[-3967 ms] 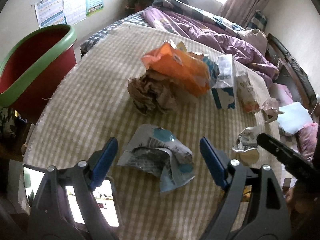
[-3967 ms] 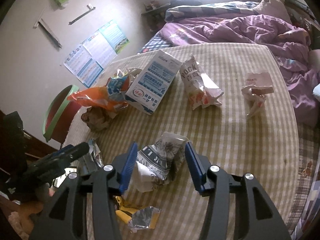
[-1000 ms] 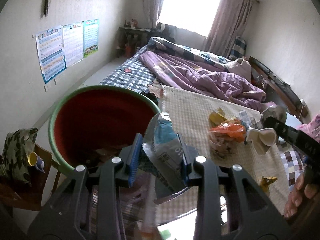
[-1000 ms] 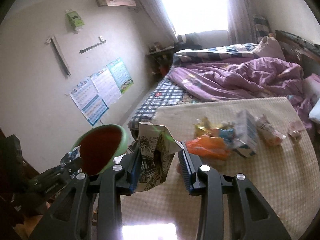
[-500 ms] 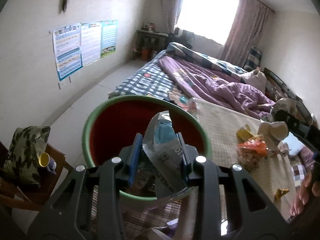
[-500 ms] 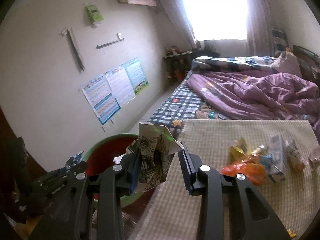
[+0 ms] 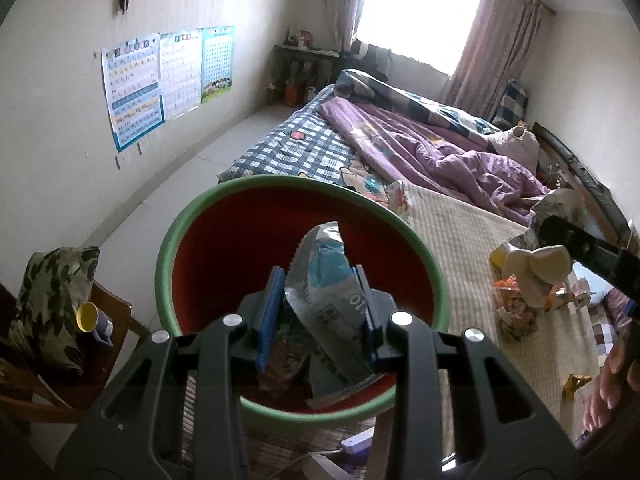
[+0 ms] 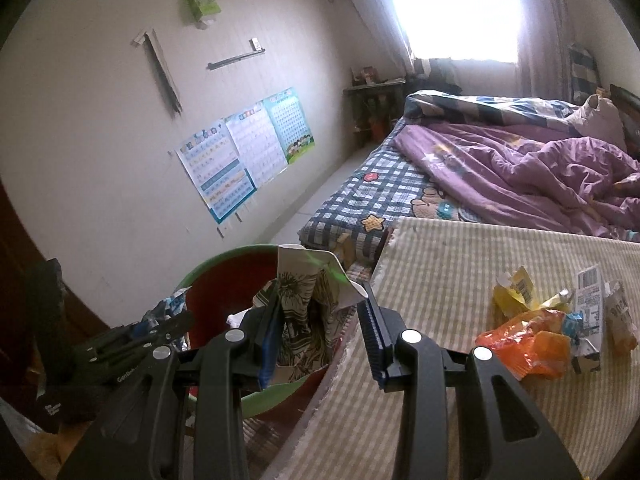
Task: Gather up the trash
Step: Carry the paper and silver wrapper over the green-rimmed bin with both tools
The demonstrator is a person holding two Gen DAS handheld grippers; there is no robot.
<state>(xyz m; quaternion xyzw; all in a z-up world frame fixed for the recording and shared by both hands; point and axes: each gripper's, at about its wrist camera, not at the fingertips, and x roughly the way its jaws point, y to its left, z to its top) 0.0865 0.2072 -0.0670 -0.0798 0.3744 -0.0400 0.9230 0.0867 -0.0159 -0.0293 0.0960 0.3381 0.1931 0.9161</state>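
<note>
I am holding a silver-blue wrapper [image 7: 326,280] clamped in my left tool [image 7: 320,312] and a flowery carton [image 8: 308,312] in my right tool [image 8: 320,330] over the red bin [image 7: 224,248], while more trash [image 8: 528,344] is waiting on the table [image 8: 460,264].

Bin [image 7: 168,256] off the mat's [image 7: 460,240] left edge, trash pile [image 8: 536,340] on the mat's right side, bed [image 7: 420,140] behind, chair [image 7: 116,312] left of the bin

Daylight enters from 1 far window [image 7: 416,12], blown out to white in both views; its glare washes the curtains [image 7: 492,44]. Left wall evenly lit, grey-toned. Near gripper bodies dark, underexposed. Strong fisheye bending, black vignette at corners. Slight blur at right edge, left-wrist view; centre sharp.
</note>
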